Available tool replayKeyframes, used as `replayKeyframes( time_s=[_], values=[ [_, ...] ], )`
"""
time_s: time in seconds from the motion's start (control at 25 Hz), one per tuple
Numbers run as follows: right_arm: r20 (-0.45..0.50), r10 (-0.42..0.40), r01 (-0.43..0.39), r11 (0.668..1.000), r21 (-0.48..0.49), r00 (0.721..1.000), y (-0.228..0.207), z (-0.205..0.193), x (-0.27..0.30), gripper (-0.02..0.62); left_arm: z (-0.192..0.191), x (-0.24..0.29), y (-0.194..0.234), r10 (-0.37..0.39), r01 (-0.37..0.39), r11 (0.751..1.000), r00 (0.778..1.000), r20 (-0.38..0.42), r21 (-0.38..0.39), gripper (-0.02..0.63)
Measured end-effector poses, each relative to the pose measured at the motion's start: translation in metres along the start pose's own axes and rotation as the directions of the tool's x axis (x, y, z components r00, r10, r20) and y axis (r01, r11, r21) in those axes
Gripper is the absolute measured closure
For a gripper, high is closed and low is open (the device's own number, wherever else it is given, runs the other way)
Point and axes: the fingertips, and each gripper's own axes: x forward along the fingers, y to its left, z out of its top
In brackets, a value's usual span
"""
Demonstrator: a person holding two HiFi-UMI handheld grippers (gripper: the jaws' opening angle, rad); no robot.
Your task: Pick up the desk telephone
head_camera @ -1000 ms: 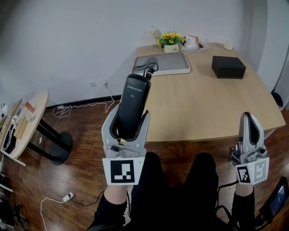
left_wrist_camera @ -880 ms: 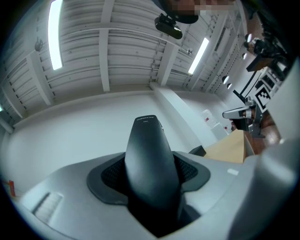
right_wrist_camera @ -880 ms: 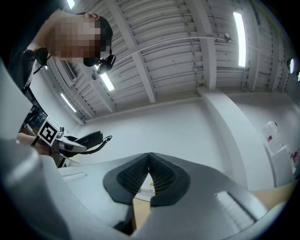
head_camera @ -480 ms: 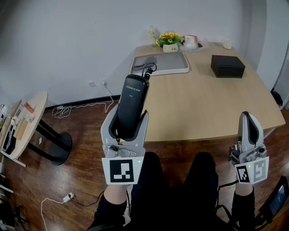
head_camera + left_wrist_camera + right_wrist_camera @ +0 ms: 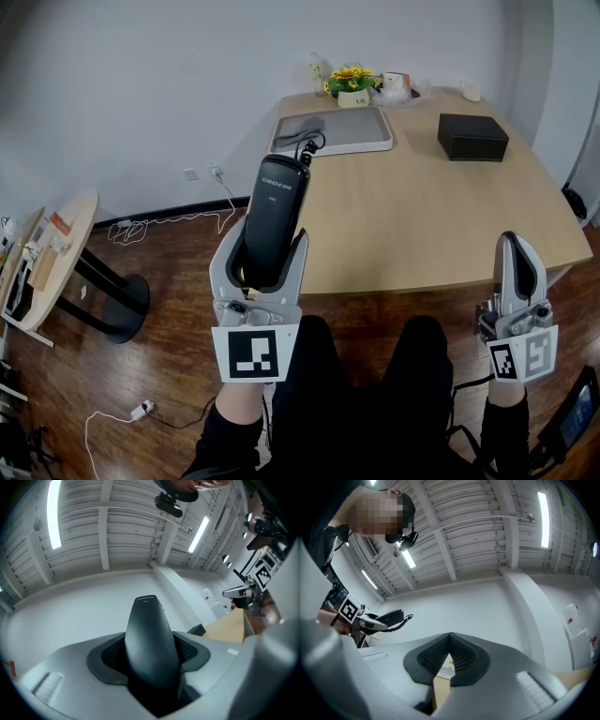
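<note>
The black telephone handset (image 5: 277, 217) stands upright between the fingers of my left gripper (image 5: 265, 246), which is shut on its lower half. Its coiled cord (image 5: 310, 143) trails from the top end toward the desk. In the left gripper view the handset (image 5: 150, 641) fills the gap between the pads and points up at the ceiling. My right gripper (image 5: 518, 251) is held low at the right, near the desk's front edge, shut with nothing in it; its pads (image 5: 461, 656) meet at the tip. It is also seen from the left gripper view (image 5: 243, 592).
The wooden desk (image 5: 422, 216) lies ahead with a grey tray (image 5: 336, 131), a black box (image 5: 473, 138) and a pot of flowers (image 5: 352, 82) at the far side. A small round side table (image 5: 52, 258) stands left. Cables lie on the floor (image 5: 141, 410).
</note>
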Motion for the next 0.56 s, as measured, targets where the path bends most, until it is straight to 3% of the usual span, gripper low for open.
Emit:
replayKeyframes(
  time_s=[0.56],
  values=[
    [-0.004,0.001,-0.001,1.000,-0.004,1.000,-0.0002,-0.0006,0.0002,0.595,-0.0030,0.0008,0.0008,0.001,-0.001,1.000,1.000,-0.010,0.000,0.346]
  ],
)
